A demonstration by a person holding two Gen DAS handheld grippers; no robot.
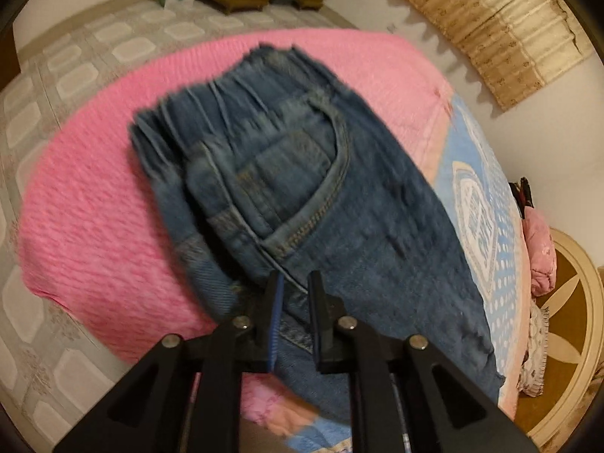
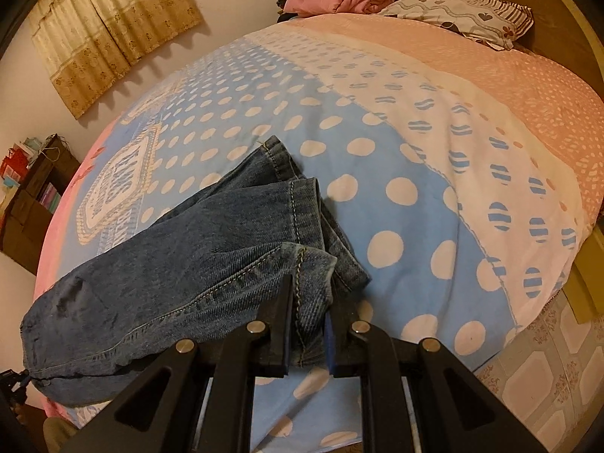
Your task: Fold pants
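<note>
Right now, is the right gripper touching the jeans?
Touching. The right wrist view shows the right gripper closed on the jeans at the hem end, with denim pinched between both fingers.

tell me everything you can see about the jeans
The blue denim jeans lie on the bed, legs laid together: gathered waistband and stitched pocket over the pink knitted blanket, hems bunched on the polka-dot sheet. The left tongs pinch a side edge; the right tongs clamp the hem seam.

Right tongs (image 2: pixel 310 283) pinch the jeans' (image 2: pixel 211 249) hem over the bedspread (image 2: pixel 415 196).
</note>
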